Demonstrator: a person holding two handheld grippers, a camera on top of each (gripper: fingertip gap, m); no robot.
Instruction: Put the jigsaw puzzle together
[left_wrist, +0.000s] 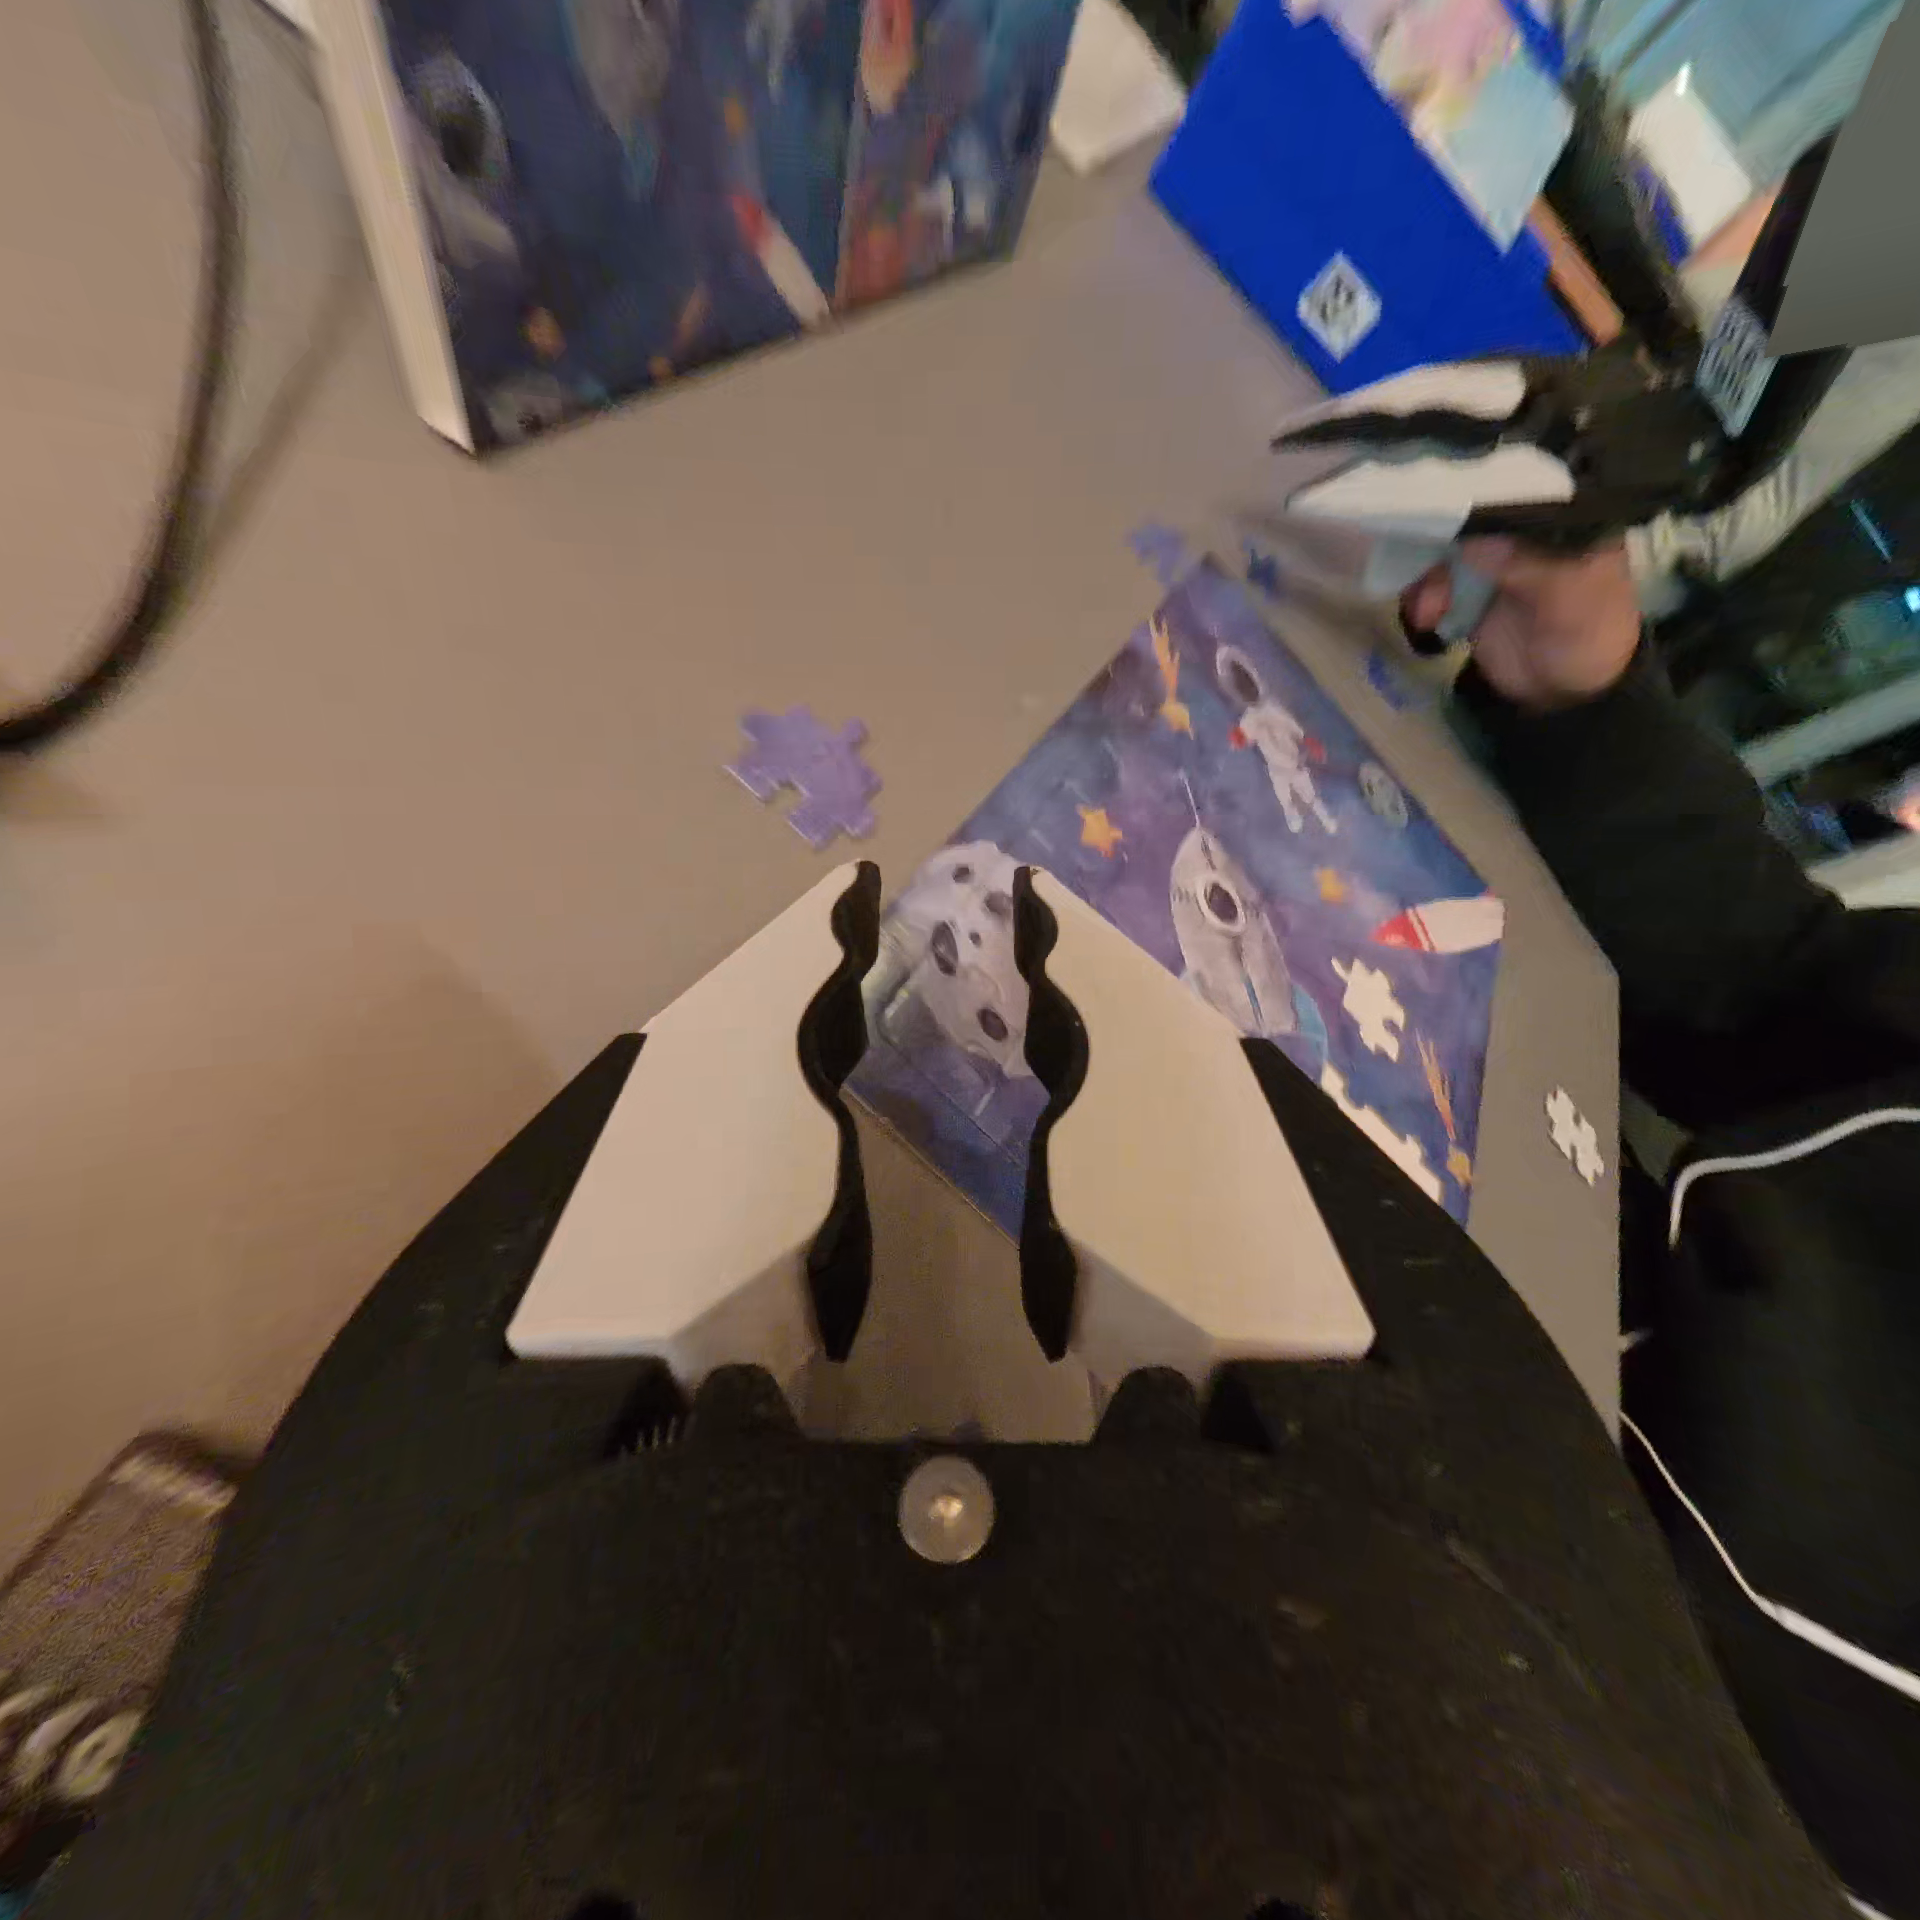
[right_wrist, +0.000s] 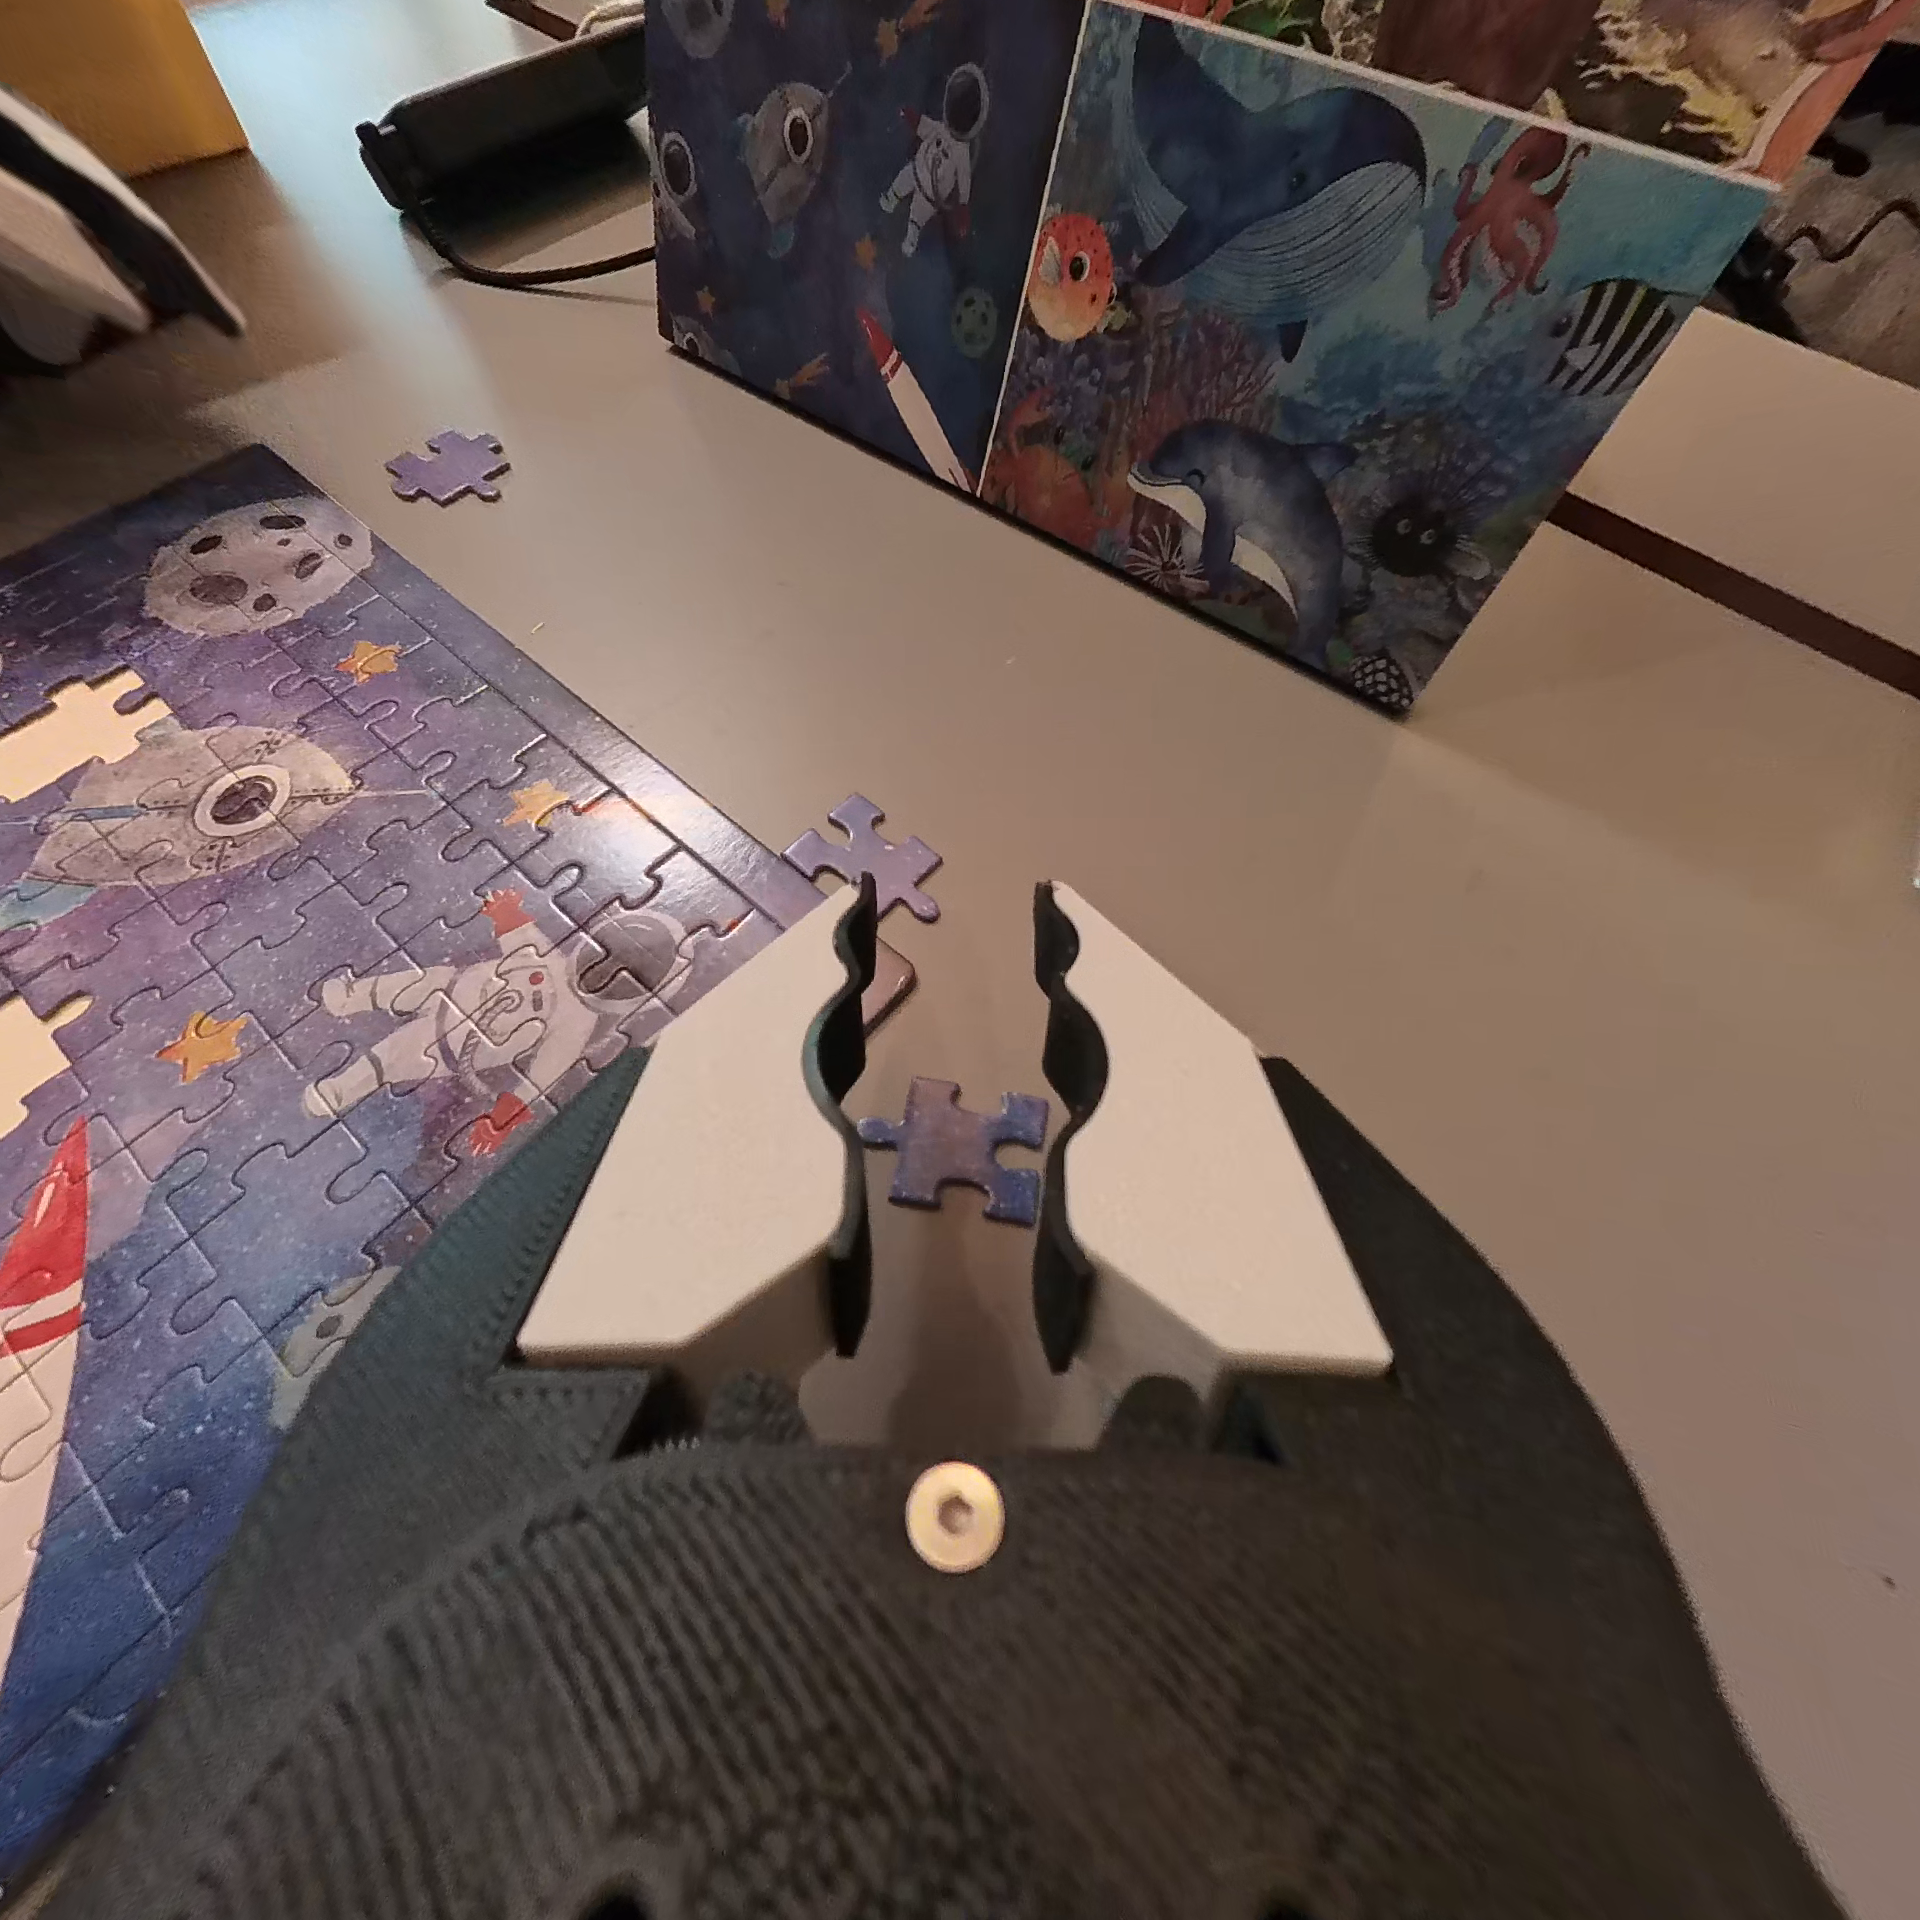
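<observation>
Right gripper (right_wrist: 951, 894) part open, empty, over a loose piece (right_wrist: 961, 1148) lower-centre; puzzle (right_wrist: 312, 883) runs upper-left to lower-right. Left gripper (left_wrist: 945, 878) part open, empty.

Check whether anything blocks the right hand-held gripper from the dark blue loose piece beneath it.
Nothing visible does. The right hand-held gripper is open, and the dark blue piece lies flat on the bare table between its fingers, apart from the assembled puzzle.
</observation>
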